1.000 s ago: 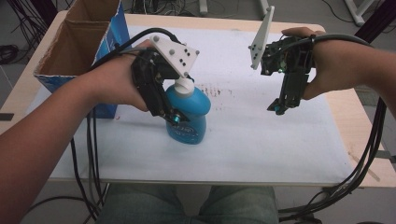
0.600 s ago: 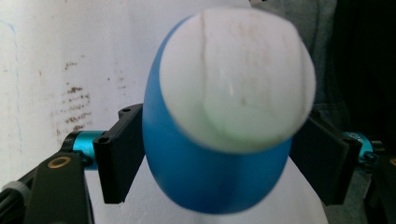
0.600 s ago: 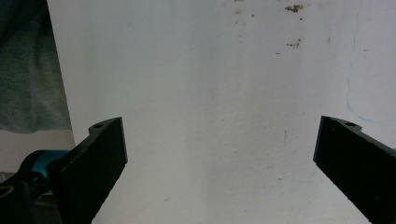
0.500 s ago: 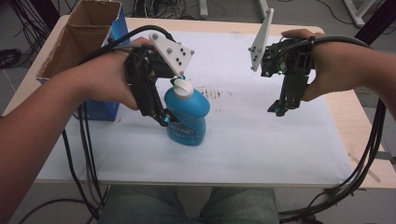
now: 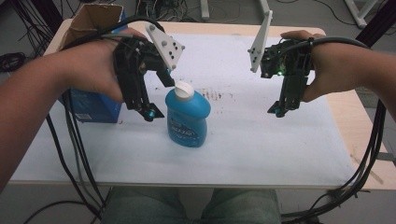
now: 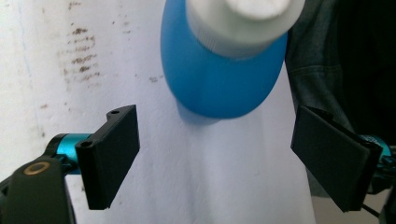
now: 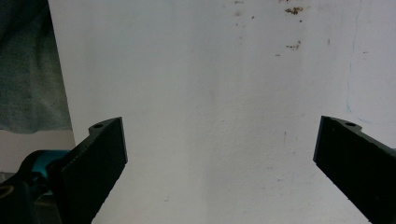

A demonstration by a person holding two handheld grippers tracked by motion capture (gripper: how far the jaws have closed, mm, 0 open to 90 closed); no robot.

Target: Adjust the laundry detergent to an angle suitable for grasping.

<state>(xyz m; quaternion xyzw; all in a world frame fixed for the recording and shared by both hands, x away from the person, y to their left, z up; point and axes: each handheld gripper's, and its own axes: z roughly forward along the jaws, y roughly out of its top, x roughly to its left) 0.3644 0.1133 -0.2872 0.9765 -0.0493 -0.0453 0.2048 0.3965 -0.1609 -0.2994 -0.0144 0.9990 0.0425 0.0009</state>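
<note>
The blue bottle (image 5: pixel 187 116) stands upright near the middle of the worktop (image 5: pixel 289 154), just released by the left gripper (image 5: pixel 156 98), whose fingers have been opening with nothing between them, while the right gripper (image 5: pixel 280 109) hangs open; next, I think, the left should draw clear.

We see a glossy blue plastic bottle (image 5: pixel 187 119) with smooth white cap (image 5: pixel 183 89) on a stained matt white sheet (image 5: pixel 261 135); beside it, a rough cardboard box (image 5: pixel 93 21); matt black gripper pads (image 6: pixel 114 156).

left hand-held gripper (image 5: pixel 156 100) tilts downward, jaws just opening, nothing between; right hand-held gripper (image 5: pixel 279 111) hangs wide.
</note>
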